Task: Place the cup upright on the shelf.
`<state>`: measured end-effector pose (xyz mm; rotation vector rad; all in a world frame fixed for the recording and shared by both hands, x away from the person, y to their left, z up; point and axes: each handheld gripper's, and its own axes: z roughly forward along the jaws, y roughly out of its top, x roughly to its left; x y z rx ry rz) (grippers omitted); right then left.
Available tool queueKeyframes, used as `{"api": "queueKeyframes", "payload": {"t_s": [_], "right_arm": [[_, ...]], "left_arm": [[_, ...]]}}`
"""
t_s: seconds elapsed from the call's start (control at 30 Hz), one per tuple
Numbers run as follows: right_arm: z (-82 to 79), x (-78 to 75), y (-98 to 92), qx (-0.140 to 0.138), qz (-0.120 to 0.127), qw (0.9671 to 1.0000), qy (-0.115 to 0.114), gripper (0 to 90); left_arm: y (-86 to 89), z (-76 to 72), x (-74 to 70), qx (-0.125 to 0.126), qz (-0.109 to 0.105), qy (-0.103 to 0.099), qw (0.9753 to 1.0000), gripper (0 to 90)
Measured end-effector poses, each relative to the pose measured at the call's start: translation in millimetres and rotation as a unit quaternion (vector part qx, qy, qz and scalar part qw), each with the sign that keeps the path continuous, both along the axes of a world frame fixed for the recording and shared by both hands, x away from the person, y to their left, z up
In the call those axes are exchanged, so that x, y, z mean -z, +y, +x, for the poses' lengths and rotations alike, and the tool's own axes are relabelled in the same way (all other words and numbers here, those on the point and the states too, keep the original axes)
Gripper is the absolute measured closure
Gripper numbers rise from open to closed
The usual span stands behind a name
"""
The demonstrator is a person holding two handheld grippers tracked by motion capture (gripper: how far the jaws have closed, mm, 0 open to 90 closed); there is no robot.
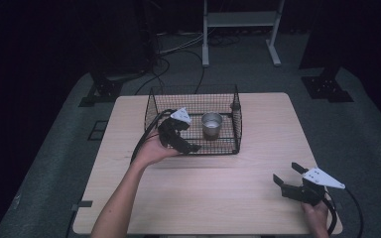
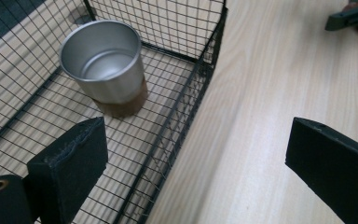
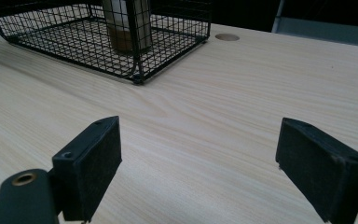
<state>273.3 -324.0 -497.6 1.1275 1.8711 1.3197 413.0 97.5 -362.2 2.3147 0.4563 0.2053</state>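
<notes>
The metal cup [image 1: 212,125] stands upright inside the black wire basket [image 1: 153,101], toward the basket's right half and clear of its walls; in the left claw view the cup [image 2: 103,60] shows a shiny, empty inside and a brown band round its base, and it rests on the mesh floor of the basket [image 2: 37,116]. The basket sits on the far middle of the pale wooden tabletop [image 1: 228,193]. The left claw [image 1: 186,141] hangs at the basket's near wall, left of the cup, held by the person's left hand [image 1: 151,151]; its jaws are spread wide and grip nothing, one jaw over the basket floor and the other over bare tabletop [image 2: 270,93], with the near wall between them. The right claw [image 1: 288,176] is well apart from the basket, near the tabletop's right front corner, held by the right hand [image 1: 316,213]; its jaws are likewise released and empty above the wood, pointing toward the basket [image 3: 177,42], through whose mesh the cup [image 3: 126,25] shows.
</notes>
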Motion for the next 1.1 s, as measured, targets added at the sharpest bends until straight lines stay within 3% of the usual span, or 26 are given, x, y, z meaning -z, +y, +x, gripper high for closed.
{"api": "queueKeyframes", "payload": {"t_s": [0.57, 1.1], "right_arm": [[0.5, 0.1, 0.8, 0.001, -0.004, 1.0, -0.001, 13.5], [0.4, 0.0, 2.0, 0.002, -0.009, 1.0, 0.001, 13.5]], "left_arm": [[16.7, -37.3, 6.3, 0.012, -0.009, -0.015, 0.9998, 4.7], [44.7, -64.2, 26.3, -0.004, -0.032, -0.015, 0.9993, 4.7]]}}
